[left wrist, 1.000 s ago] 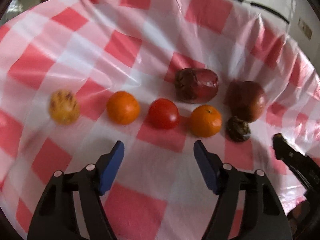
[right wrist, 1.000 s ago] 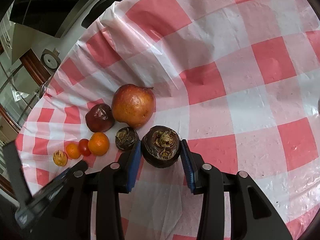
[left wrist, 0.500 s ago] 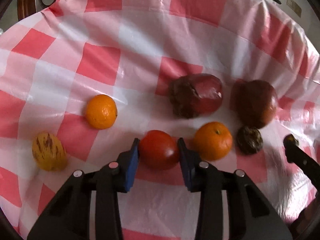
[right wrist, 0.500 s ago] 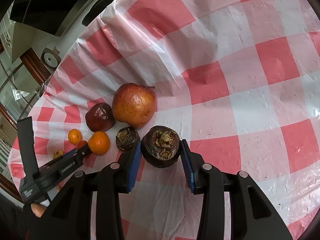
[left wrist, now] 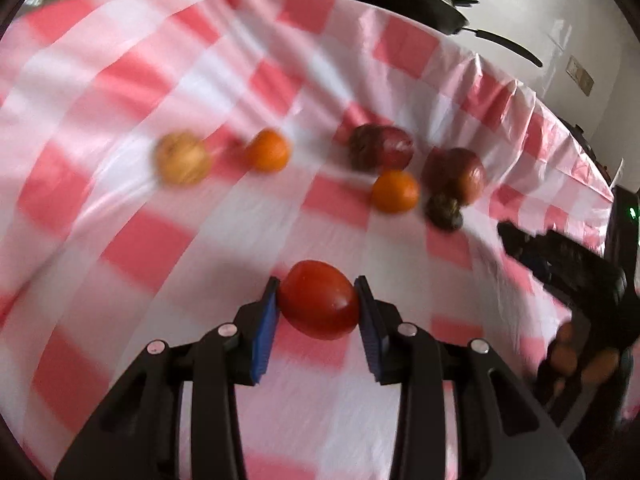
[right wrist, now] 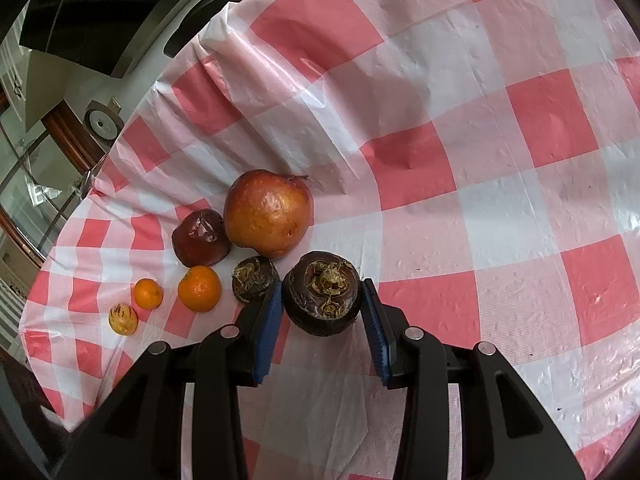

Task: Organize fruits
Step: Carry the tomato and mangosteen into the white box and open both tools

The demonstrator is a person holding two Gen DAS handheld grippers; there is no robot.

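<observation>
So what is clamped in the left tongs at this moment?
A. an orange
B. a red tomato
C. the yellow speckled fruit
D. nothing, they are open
B: in the left wrist view the blue pads of the left tongs press on both sides of the red tomato, while the two oranges lie farther off on the checked cloth.

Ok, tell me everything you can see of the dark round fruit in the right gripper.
The dark fruit is round, deep purple-brown and slightly glossy, with a dried, curled greenish-brown calyx on the side facing the camera. The right gripper is shut on it, one blue pad against each flank. It sits just right of a smaller dark fruit, over the checked tablecloth; whether it rests on the cloth is unclear.
</observation>
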